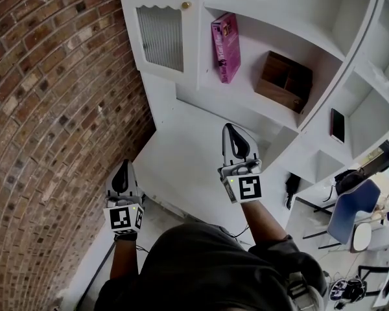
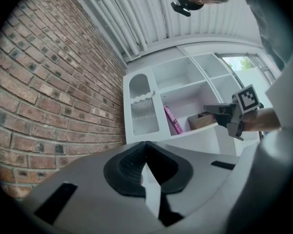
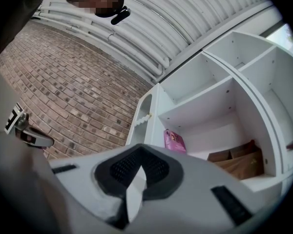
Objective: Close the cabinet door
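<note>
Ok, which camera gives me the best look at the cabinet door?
Head view: the cabinet door sits large at top left, its ribbed panel and knob clear. The left gripper view shows the door face-on but smaller. The right gripper view catches it only at a sharp angle.

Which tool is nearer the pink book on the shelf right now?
Right. In the head view the right tool sits just below the pink book. The left tool is farther off, down-left beside the brick wall.

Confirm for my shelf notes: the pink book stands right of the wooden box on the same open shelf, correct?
Not quite: the pink book stands left of the wooden box, on the same open shelf; the head view shows it.
</note>
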The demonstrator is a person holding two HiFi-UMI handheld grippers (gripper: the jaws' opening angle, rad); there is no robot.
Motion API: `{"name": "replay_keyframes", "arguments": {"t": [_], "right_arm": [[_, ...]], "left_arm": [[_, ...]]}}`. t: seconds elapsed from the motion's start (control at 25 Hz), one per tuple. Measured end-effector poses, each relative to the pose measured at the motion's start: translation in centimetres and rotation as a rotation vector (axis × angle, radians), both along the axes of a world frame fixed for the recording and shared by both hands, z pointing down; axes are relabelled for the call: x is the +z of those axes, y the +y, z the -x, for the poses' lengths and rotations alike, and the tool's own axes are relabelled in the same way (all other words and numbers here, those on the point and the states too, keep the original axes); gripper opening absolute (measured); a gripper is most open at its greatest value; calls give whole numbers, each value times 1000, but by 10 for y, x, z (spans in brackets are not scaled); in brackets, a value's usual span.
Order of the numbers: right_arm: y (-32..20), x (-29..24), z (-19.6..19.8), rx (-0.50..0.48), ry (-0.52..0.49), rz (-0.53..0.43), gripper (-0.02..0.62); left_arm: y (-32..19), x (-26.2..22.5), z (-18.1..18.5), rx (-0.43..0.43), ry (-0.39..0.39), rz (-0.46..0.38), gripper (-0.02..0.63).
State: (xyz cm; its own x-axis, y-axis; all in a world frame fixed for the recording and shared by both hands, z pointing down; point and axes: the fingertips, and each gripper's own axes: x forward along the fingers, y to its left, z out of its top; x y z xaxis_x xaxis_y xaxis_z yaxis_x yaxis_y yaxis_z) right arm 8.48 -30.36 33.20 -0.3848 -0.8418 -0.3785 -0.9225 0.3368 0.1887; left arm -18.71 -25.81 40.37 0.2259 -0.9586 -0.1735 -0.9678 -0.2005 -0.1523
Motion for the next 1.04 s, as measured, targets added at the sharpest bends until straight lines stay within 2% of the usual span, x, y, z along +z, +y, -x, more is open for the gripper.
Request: {"name": "replay_keyframes", "arguments": {"t": [1.04], "right_arm": [[0,6,0,-29,7,0,0]], "left_arm": [[-1,1,-7,0,-14,5,2]]}}
